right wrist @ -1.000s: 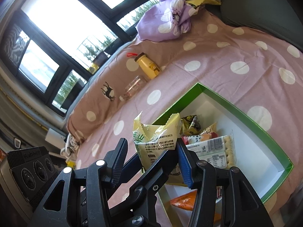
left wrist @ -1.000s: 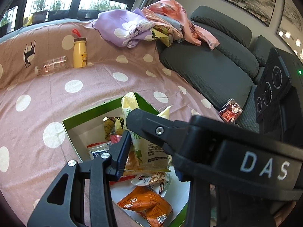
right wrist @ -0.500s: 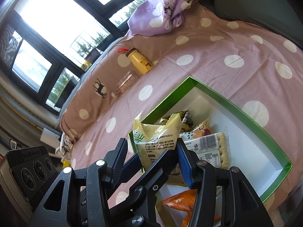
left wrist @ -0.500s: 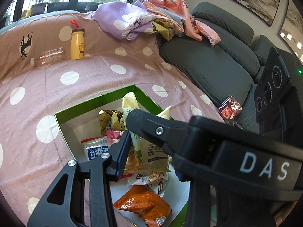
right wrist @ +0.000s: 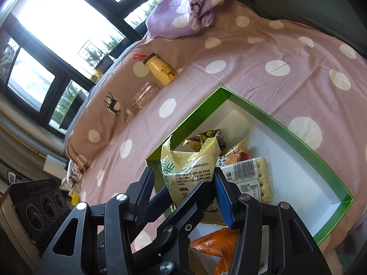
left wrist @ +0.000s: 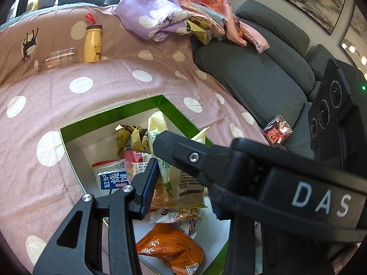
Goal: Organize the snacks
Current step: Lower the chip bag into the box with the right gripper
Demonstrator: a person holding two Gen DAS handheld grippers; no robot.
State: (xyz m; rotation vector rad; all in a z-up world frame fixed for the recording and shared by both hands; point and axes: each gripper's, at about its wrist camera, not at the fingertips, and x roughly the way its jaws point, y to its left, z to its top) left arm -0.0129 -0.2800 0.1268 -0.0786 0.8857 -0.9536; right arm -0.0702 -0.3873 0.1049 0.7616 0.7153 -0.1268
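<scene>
A pale yellow snack bag [left wrist: 176, 178] is held between the two grippers over a green-rimmed white box [left wrist: 110, 120]. My left gripper [left wrist: 158, 158] is shut on the bag's edge. My right gripper [right wrist: 183, 178] spans the same bag [right wrist: 190, 167], its jaws wide apart on either side; whether they press it I cannot tell. In the box lie an orange packet [left wrist: 169, 249], a blue-and-white packet [left wrist: 112, 178], a cracker pack [right wrist: 250, 178] and dark yellow wrappers [left wrist: 130, 137].
The box rests on a pink polka-dot sheet [left wrist: 91, 84]. A yellow bear bottle [left wrist: 93, 43] and a clear bottle [left wrist: 55, 58] lie at the back. Crumpled clothes [left wrist: 174, 20] sit on a grey sofa [left wrist: 252, 73]. A red packet [left wrist: 277, 133] lies on the sofa.
Both grippers have moved forward and down with the yellow bag, so the box and its contents look closer. The grip on the bag is unchanged.
</scene>
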